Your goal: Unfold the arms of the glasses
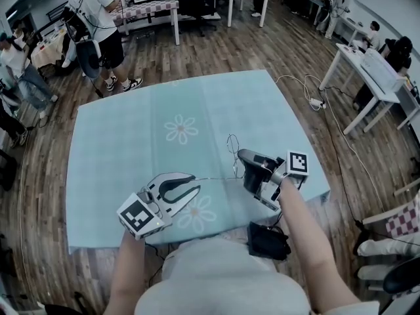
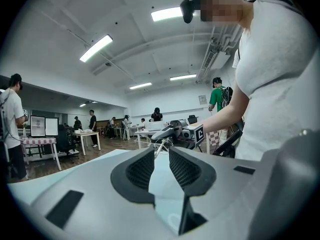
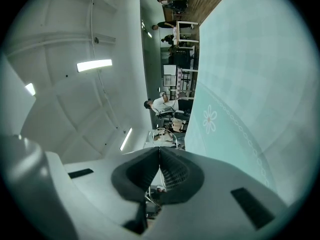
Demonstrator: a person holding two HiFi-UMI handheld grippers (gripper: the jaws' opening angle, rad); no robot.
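Ample bare tablecloth (image 1: 131,136) beyond glasses (image 1: 231,151), right gripper (image 1: 244,159) near front edge

A pale teal cloth with white flower prints (image 1: 125,149) is covering the counter (image 1: 314,184) on a brown wood-plank floor (image 1: 197,51), a person in white shirt and black shorts (image 1: 98,15) is standing beyond, and a white cable (image 1: 307,90) is trailing rightward.

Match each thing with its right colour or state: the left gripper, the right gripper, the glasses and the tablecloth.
Things:
1. left gripper
2. right gripper
3. glasses
4. tablecloth

Colours or states:
a. pale teal with white flowers
b. jaws closed together
c. jaws apart
d. thin wire frame

Pairs: 1-c, 2-b, 3-d, 4-a
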